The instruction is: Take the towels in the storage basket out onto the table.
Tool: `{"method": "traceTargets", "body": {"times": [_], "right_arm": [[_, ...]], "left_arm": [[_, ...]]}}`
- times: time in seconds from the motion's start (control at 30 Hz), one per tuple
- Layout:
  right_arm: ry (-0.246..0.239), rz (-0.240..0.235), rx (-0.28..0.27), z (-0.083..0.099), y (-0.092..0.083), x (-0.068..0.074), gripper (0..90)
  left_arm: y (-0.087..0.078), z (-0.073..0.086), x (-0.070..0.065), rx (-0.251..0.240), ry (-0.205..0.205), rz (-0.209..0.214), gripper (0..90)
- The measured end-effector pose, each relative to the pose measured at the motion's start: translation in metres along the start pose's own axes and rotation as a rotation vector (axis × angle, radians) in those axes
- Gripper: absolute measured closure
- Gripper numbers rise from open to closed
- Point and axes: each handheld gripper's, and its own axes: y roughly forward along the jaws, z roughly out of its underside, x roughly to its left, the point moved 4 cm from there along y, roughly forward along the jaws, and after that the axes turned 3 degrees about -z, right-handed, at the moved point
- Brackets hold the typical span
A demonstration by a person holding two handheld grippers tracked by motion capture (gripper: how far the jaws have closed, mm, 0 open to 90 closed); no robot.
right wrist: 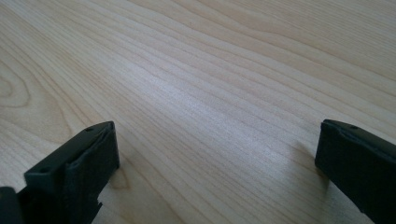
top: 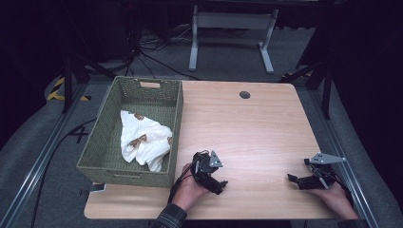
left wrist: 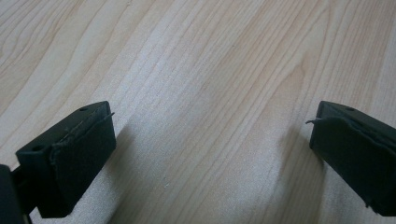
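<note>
Dark workshop surroundings frame a pale wooden table (top: pixel 256 128), with grey carpet beyond it, loose black cables on the floor and the white legs of a stand (top: pixel 233 38) at the far side. Near the table's far edge a small dark round hole (top: pixel 244 95) sits in the top. On the table's left part stands a green woven basket (top: pixel 102 147) with a handle slot in its far wall, and inside it lies a crumpled white cloth (top: pixel 142 140) marked with brownish patches; what those patches are cannot be made out. Both grippers rest low over the bare wood at the near edge, well apart from each other. The left gripper (top: pixel 219 183), held in a hand (top: pixel 187 190) with a checked sleeve, lies just beside the basket's near right corner, and the basket wall stands between it and the cloth. In the left gripper view its jaws stand spread wide with nothing but wood grain between them (left wrist: pixel 212 135). The right gripper (top: pixel 292 179) sits near the table's right edge, its grey three-cornered plate on top, the hand (top: pixel 335 197) that holds it partly cut off by the frame's bottom. In the right gripper view its jaws are likewise wide apart over bare wood (right wrist: pixel 217 144), the right one cut off by the frame's edge
</note>
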Motion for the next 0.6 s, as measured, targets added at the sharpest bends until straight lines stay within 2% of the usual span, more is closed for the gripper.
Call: {"method": "traceTargets", "body": {"times": [0.23,0.33,0.37,0.47,0.6], "right_arm": [[-0.008,-0.007,0.0,-0.0003,0.0004,0.0013,0.0],[-0.005,-0.009,0.0,-0.0003,0.0003,0.0013,0.0],[-0.004,-0.01,0.0,-0.0003,0.0003,0.0014,0.0],[-0.006,-0.008,0.0,-0.0005,0.0004,0.0015,0.0],[-0.004,-0.008,0.001,-0.0005,0.0005,0.0017,0.0]], "left_arm": [[0.0007,-0.0008,0.0002,-0.004,-0.016,-0.008,0.7],[-0.0005,-0.0014,0.0012,0.018,-0.02,-0.01,0.4],[-0.0005,-0.0019,0.0015,0.012,-0.032,-0.006,0.5],[-0.0028,-0.0024,0.0028,0.013,-0.029,-0.005,0.5],[-0.0071,-0.0058,0.0042,-0.012,-0.029,-0.013,0.5]]}}
